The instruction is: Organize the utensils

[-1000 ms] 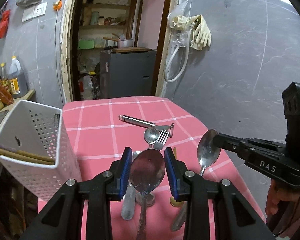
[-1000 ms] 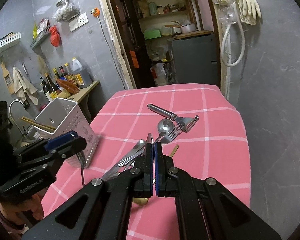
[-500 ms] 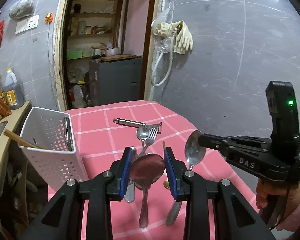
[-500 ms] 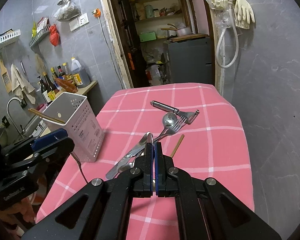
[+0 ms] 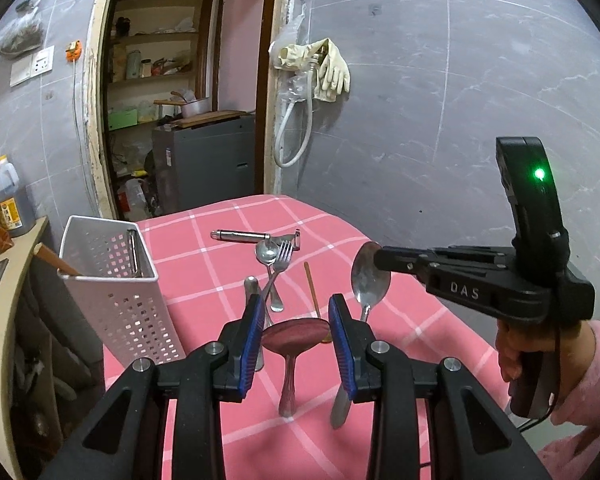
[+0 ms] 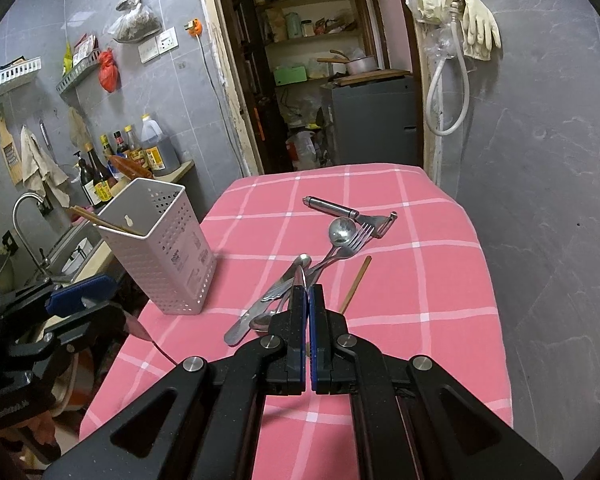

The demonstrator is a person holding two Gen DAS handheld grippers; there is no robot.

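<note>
My left gripper (image 5: 295,326) is shut on a large spoon (image 5: 296,334), bowl between the blue pads, handle hanging down, held above the pink checked table (image 5: 400,344). My right gripper (image 6: 309,300) is shut on a second spoon (image 5: 370,278), seen edge-on (image 6: 300,276) in the right wrist view; it also shows in the left wrist view (image 5: 380,259). The white perforated utensil holder (image 5: 116,288) stands at the table's left edge with chopsticks (image 6: 100,220) in it. A small spoon (image 6: 340,234), fork (image 6: 354,242), peeler (image 6: 348,213), knives (image 6: 260,308) and one chopstick (image 6: 356,282) lie on the table.
A counter with sauce bottles (image 6: 140,156) and a sink tap (image 6: 24,216) lies left of the table. A grey wall (image 5: 440,120) with gloves and a hose stands behind on the right. A doorway (image 6: 324,80) opens to a storeroom.
Both grippers have lifted up and back from the table with their spoons. The left spoon's bowl has tipped from facing the camera to nearly flat.
</note>
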